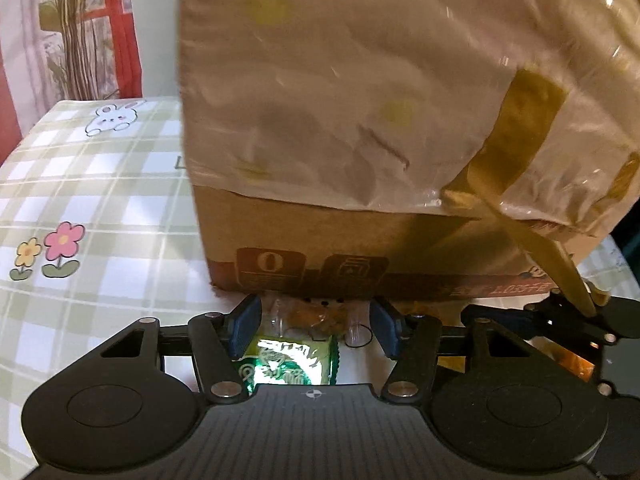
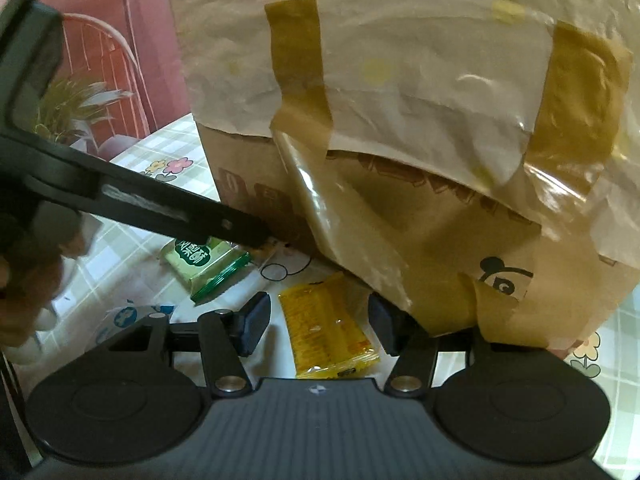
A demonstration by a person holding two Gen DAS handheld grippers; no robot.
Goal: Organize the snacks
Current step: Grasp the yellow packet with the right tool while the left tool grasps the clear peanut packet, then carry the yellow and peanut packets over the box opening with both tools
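A green snack packet (image 1: 288, 364) lies on the checked tablecloth under my open left gripper (image 1: 314, 322), close to its left finger. A clear packet with brown snack (image 1: 316, 314) lies just ahead of it, against the foot of the cardboard box (image 1: 360, 248). In the right wrist view a yellow snack packet (image 2: 326, 332) lies flat between the fingers of my open right gripper (image 2: 318, 322), untouched. The green packet (image 2: 208, 270) shows further left there, under the left gripper's black arm (image 2: 140, 204). The box (image 2: 400, 208) stands right behind both.
The box is lined with a pale plastic bag (image 1: 360, 80) held by brown tape (image 2: 298, 60) and fills most of both views. The tablecloth (image 1: 80, 184) stretches to the left. A red curtain and a plant (image 1: 72, 32) stand beyond the table's far edge.
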